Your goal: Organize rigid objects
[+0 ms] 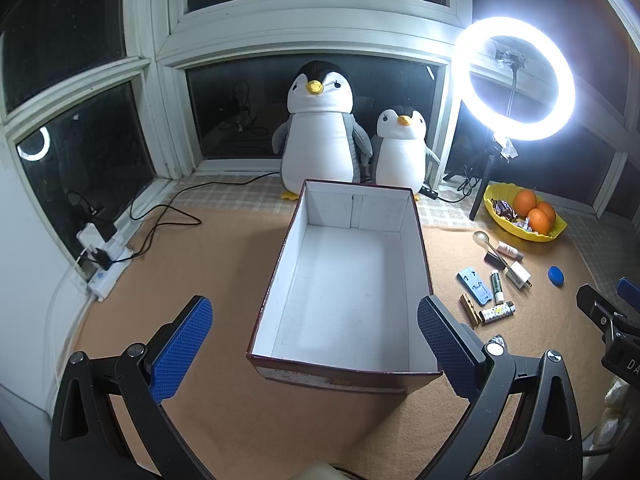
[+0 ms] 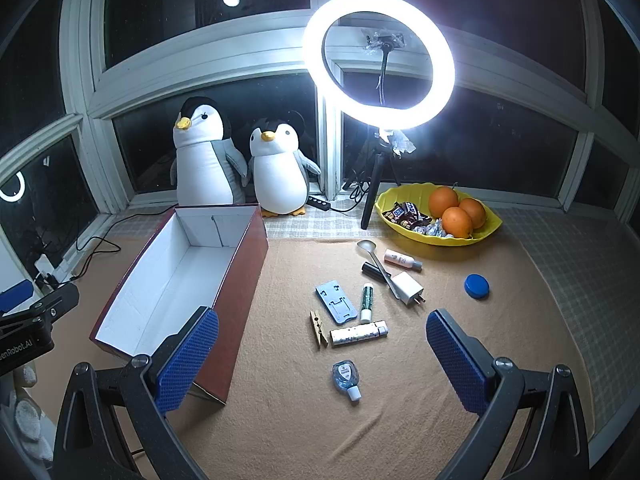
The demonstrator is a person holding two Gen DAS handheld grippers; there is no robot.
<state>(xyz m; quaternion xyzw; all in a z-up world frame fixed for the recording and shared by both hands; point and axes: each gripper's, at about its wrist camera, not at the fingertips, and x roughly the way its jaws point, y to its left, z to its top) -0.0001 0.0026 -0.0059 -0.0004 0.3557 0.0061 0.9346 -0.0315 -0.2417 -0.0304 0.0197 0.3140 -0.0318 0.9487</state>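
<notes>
You've got two plush penguins (image 2: pixel 208 152) by the window and a lit ring light (image 2: pixel 378 60) on its tripod. Yellow fruit bowl (image 2: pixel 492 222) holds oranges (image 2: pixel 456 216) and candy; power strip (image 1: pixel 106 268) sits far left.

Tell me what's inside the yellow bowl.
The yellow bowl holds three oranges, wrapped chocolate bars and foil-wrapped sweets. Anything lying beneath the oranges and wrappers is covered, so the bowl's bottom cannot be checked.
</notes>
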